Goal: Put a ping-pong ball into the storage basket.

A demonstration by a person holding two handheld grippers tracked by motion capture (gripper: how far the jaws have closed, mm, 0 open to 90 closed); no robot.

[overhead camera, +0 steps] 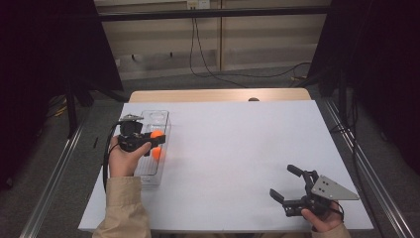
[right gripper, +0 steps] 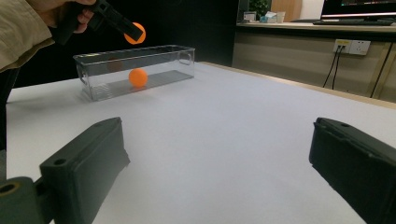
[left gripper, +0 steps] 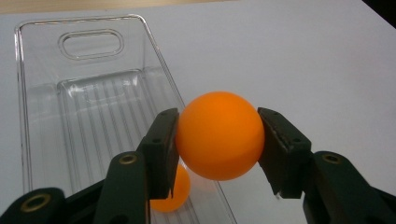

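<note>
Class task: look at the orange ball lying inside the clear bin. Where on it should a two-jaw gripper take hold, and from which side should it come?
Probably from straight above: the clear bin walls off the sides of the loose ball, and only its top is open. Close the jaws across the ball's widest middle, as the left gripper does on the held ball.

A white desk with a pale wooden far edge stands on a grey floor. Behind it runs a light wood-panelled wall with a socket near the top, from which black cables hang and trail across the floor. Dark curtains close in on both sides, and metal rails flank the desk. The light is even and dim
</note>
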